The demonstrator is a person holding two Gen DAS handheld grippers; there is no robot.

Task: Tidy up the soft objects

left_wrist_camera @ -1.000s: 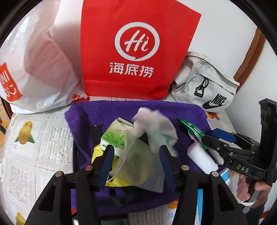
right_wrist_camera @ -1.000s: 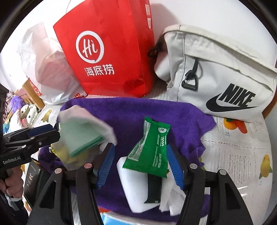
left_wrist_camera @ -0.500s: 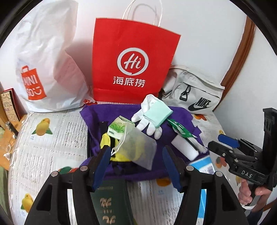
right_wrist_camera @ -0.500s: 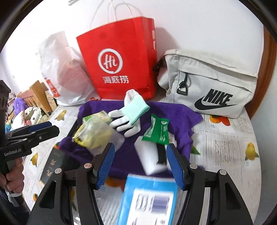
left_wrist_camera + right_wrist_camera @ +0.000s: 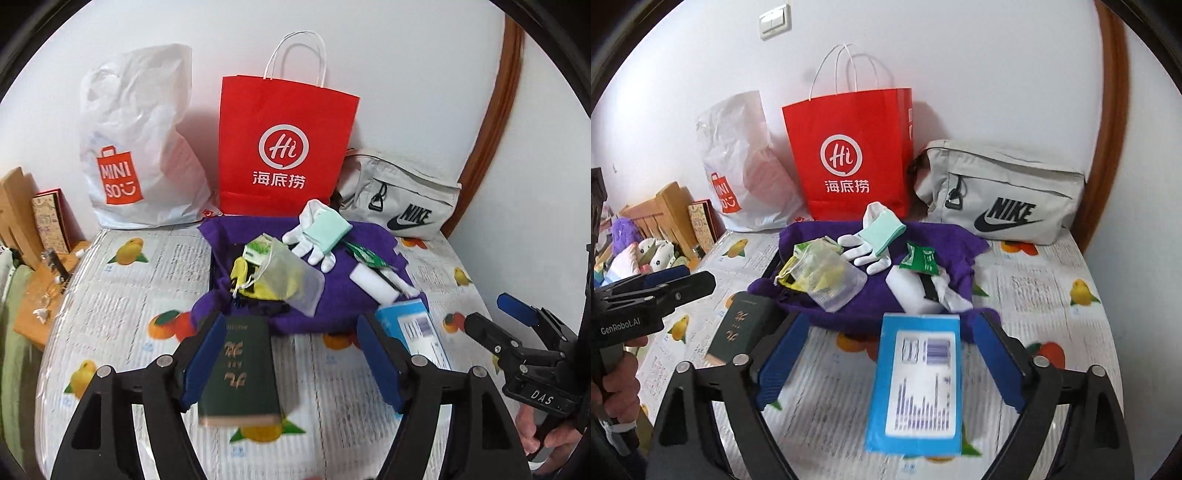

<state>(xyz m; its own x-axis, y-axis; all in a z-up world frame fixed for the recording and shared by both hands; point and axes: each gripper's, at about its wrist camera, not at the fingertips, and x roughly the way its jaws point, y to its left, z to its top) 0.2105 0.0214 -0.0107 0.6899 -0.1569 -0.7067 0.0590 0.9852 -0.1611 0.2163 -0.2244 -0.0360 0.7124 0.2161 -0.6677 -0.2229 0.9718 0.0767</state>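
Note:
A purple towel [image 5: 369, 240] on the fruit-print tablecloth carries a white glove with a mint cuff [image 5: 314, 247], a mesh pouch of yellow items [image 5: 284, 277], a green sachet [image 5: 367, 256] and a white sponge [image 5: 373, 282]. My left gripper [image 5: 290, 343] hovers in front of the towel, jaws opening. A dark green book [image 5: 240, 373] lies on the table between its fingers, ungripped. My right gripper [image 5: 890, 332] is also opening, above a blue box [image 5: 918, 380] that its pads do not press. The glove [image 5: 866, 251] and the pouch [image 5: 831, 277] lie beyond it.
Against the back wall stand a white plastic bag [image 5: 136, 147], a red paper bag [image 5: 284, 147] and a grey sling bag [image 5: 399, 199]. Wooden furniture with small clutter [image 5: 37, 295] sits past the table's left edge. A hand holds each gripper's handle.
Both grippers have drawn back from the towel and risen, with jaws wider. The glove, blurred in mid-air a second ago, now lies on the towel. The book and blue box have come into view.

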